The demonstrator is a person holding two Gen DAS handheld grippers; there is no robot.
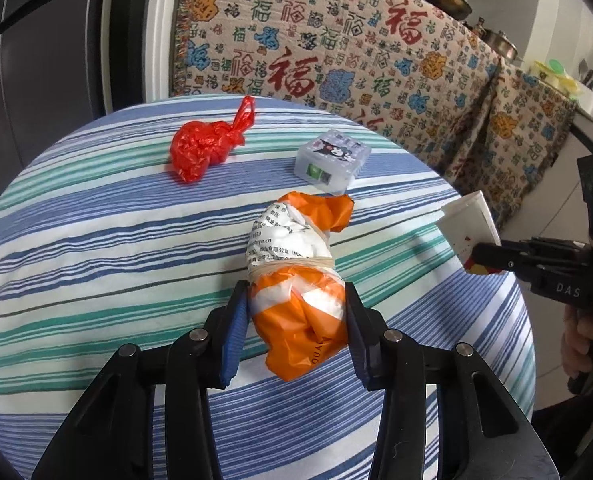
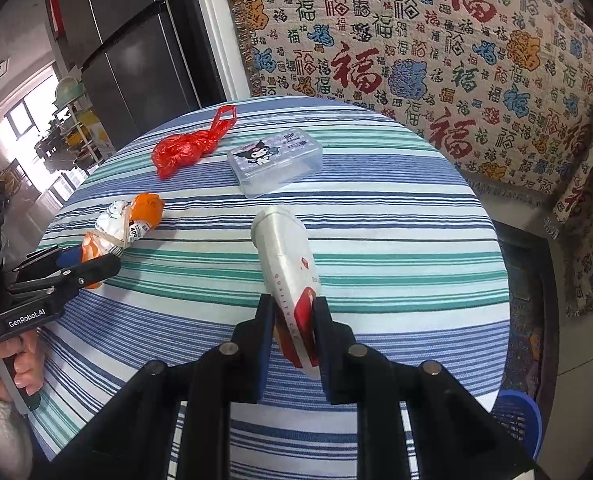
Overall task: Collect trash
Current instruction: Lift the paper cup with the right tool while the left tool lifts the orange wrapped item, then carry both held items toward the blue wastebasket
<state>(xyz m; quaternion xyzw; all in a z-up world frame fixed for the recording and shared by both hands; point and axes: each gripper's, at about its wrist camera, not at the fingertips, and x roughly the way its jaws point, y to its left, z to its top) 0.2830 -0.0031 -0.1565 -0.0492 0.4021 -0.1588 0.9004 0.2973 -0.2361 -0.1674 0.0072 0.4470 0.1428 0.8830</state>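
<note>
While angled downward, both claws grip trash.

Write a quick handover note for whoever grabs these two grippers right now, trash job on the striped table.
Left gripper: closed on the orange-and-white bag bundle, which lies on the striped table.
Right gripper: shut on the flattened paper cup, held above the table.
Done: both pieces gripped.
Left: drop them in the trash, then take the red bag. The clear plastic box looks like no trash.
</note>
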